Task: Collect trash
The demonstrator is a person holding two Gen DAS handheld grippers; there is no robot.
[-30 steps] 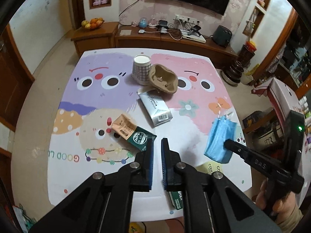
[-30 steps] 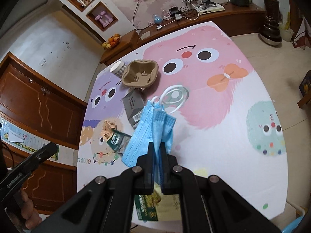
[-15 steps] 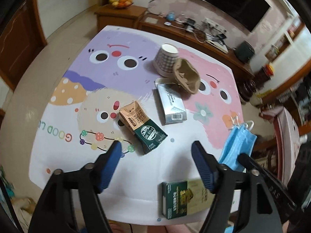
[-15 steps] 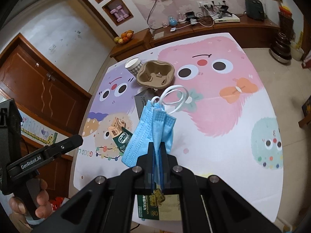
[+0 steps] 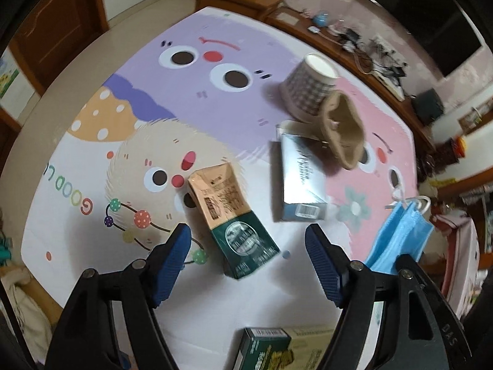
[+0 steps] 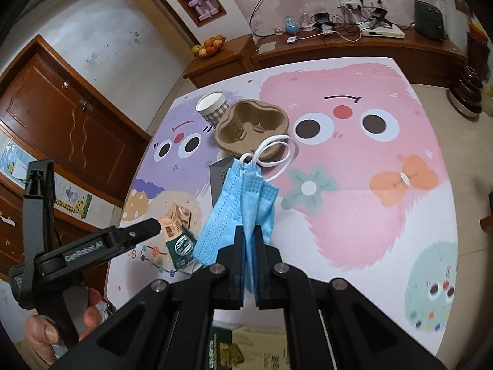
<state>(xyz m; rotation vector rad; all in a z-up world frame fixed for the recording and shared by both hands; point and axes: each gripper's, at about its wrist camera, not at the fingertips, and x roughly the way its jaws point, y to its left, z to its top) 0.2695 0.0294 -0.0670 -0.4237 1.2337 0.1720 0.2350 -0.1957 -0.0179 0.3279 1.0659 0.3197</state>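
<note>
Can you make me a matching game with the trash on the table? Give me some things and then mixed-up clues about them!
Things:
1. face mask
2. paper cup
3. green and tan packet
4. cardboard cup tray

Clues:
A. checked pattern on its side
B. lying under the open left hand-held gripper
C. brown, leaning by the cup
D. blue, pinched in the right hand-held gripper

Pairs: 1-D, 2-A, 3-B, 4-C

**Pastels on the table, blue in the grip**

Sky-blue mask point(image 6: 243, 203) with white loops. Grey-and-white checked cup point(image 5: 308, 91), plain tan pulp tray point(image 5: 342, 132), tan-over-dark-green carton point(image 5: 234, 215), silvery box point(image 5: 300, 178). The table point(image 6: 354, 222) wears purple, pink, cream cartoon faces. Black tool point(image 5: 246, 256), blue pads point(image 5: 172, 256).
</note>
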